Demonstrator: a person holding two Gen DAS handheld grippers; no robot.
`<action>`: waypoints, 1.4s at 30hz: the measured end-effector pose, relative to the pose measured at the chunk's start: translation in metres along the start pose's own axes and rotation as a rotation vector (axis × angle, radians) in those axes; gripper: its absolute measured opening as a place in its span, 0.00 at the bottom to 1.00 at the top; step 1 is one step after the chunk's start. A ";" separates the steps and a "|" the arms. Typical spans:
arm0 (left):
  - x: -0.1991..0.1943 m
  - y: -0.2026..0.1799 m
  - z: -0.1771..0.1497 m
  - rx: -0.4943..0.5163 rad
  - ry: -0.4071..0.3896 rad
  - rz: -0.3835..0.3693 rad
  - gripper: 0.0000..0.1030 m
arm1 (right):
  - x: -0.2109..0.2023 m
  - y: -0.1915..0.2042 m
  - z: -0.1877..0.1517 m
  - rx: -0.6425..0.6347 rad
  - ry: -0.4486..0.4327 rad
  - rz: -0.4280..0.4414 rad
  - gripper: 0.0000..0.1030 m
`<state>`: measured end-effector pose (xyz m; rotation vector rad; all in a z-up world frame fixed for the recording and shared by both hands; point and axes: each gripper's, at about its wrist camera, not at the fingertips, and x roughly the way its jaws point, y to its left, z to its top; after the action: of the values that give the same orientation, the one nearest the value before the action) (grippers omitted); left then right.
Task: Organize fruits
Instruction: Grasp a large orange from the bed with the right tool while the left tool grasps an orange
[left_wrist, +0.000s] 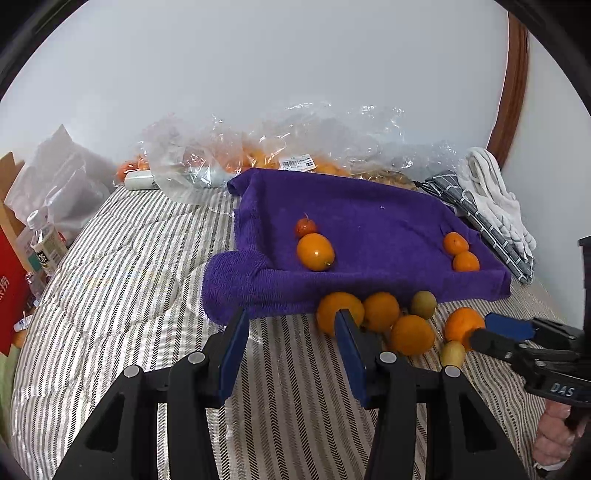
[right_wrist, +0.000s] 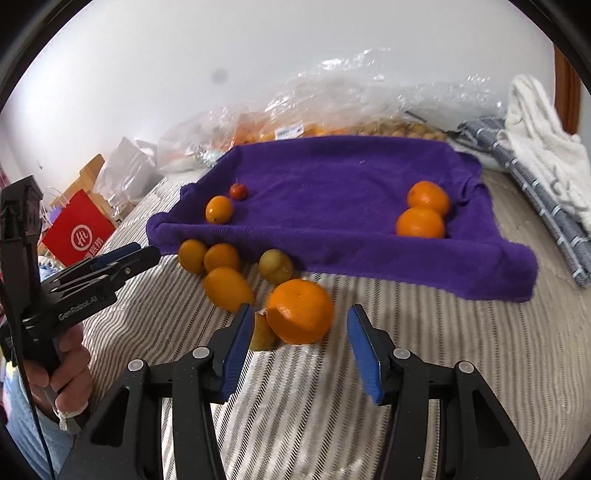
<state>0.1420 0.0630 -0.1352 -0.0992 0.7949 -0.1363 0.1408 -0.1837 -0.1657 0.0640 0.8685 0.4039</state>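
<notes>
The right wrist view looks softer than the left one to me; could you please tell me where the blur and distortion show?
Right wrist view: motion smear on the nearest orange and striped bedcover; a dark smudge on the wall. Left wrist view: sharp throughout; fisheye bends the wooden frame. Both: even, soft light, black corners.

The left gripper's right finger (left_wrist: 349, 354) hides part of the nearest orange (left_wrist: 340, 312) in the left wrist view. In the right wrist view a yellow-green fruit (right_wrist: 263, 334) sits half hidden behind the left finger (right_wrist: 236, 354) and the big orange (right_wrist: 300, 311), whose outline is blurred. Fruit inside the far plastic bags (left_wrist: 266, 147) is too veiled to count
</notes>
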 end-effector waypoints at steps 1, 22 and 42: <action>0.000 0.001 0.000 -0.003 -0.001 0.000 0.45 | 0.003 0.000 0.001 0.008 0.009 0.005 0.52; 0.016 0.006 -0.002 -0.053 0.088 0.022 0.49 | -0.013 -0.033 0.002 0.002 -0.033 -0.170 0.41; 0.023 0.019 -0.002 -0.153 0.169 -0.161 0.59 | 0.011 -0.044 0.001 0.007 0.028 -0.147 0.41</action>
<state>0.1585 0.0781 -0.1555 -0.2995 0.9657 -0.2386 0.1619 -0.2200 -0.1823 0.0003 0.8958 0.2646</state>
